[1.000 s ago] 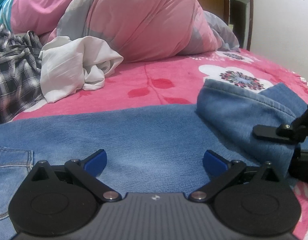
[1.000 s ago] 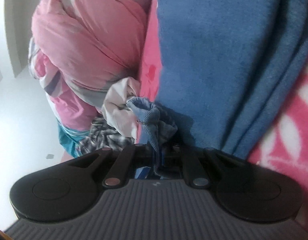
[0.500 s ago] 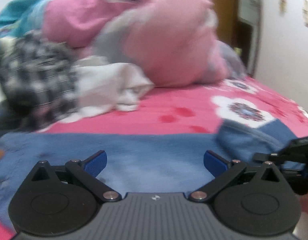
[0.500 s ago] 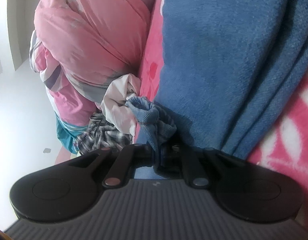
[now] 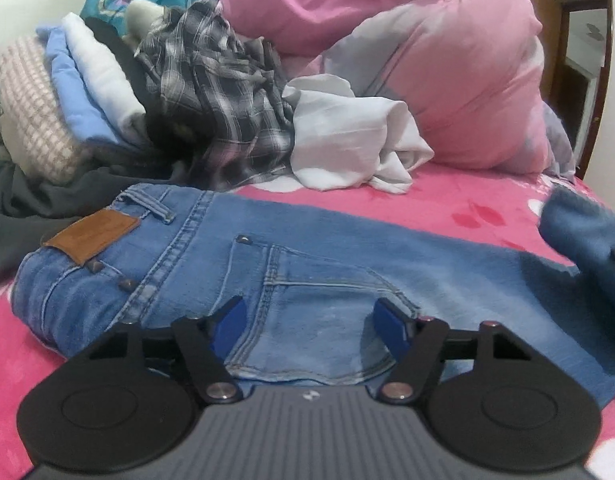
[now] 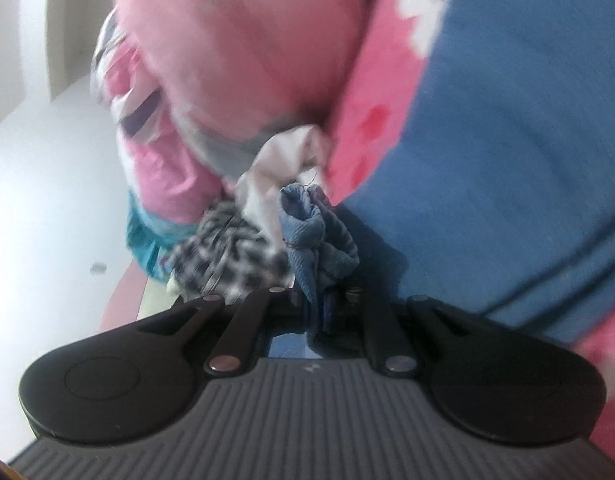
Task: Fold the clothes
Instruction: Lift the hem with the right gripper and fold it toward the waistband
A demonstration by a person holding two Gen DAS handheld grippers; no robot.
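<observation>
Left wrist: left tool (image 5: 309,322) closing, empty above jeans (image 5: 235,276); right tool (image 6: 321,308) clamps hem (image 6: 315,232).

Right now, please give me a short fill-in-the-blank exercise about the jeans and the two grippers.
1. The jeans lie on a ____ bedspread with flowers.
2. The right gripper is shut on a bunched end of the ____.
3. The left gripper has been closing, yet nothing is between its ____ pads.
4. The brown patch sits at the jeans' ____.

Missing words: pink; jeans; blue; waistband
</observation>
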